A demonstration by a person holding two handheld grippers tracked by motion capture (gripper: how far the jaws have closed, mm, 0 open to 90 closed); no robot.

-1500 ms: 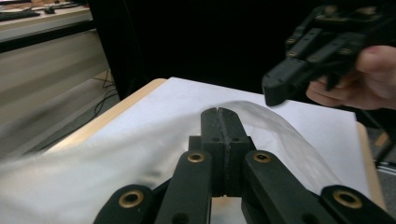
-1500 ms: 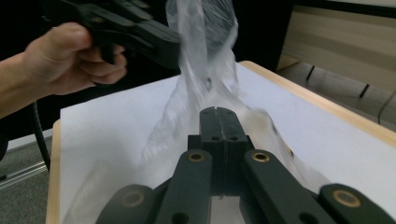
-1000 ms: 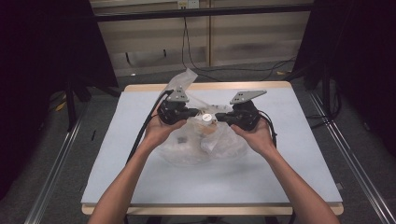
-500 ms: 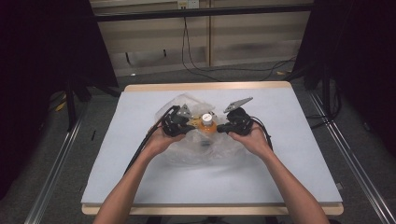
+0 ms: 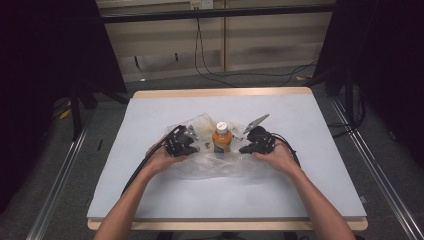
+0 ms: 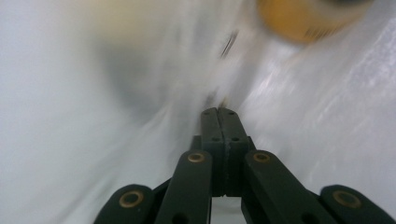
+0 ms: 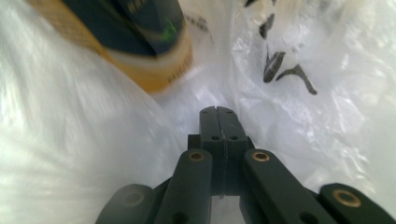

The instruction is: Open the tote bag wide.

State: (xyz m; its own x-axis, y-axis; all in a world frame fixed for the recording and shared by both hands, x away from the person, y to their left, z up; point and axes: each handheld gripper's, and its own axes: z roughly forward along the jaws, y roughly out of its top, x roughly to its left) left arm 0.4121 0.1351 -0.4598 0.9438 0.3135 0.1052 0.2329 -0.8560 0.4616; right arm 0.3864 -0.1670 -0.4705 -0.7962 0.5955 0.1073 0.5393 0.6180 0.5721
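An orange bottle (image 5: pixel 221 137) with a white cap stands upright inside a crumpled clear plastic bag (image 5: pixel 215 167) on the white table. My left gripper (image 5: pixel 196 145) is low at the bottle's left, my right gripper (image 5: pixel 243 148) low at its right, both pointing inward. In the left gripper view the jaws (image 6: pixel 218 112) are pressed together on a fold of the bag (image 6: pixel 327 116), the bottle (image 6: pixel 303 18) blurred beyond. The right gripper's jaws (image 7: pixel 218 109) are likewise closed on the film (image 7: pixel 70 140), with the bottle's base (image 7: pixel 154 56) close ahead.
The white table top (image 5: pixel 150 200) has a wooden rim and bare surface around the bag. Black printed marks (image 7: pixel 280 65) show on the plastic. Cables (image 5: pixel 235 75) lie on the floor behind the table, and dark stands flank it.
Both hands have sunk toward the table, carrying the bag and bottle down. The bag, held up a second ago, now lies slack and spread on the surface.
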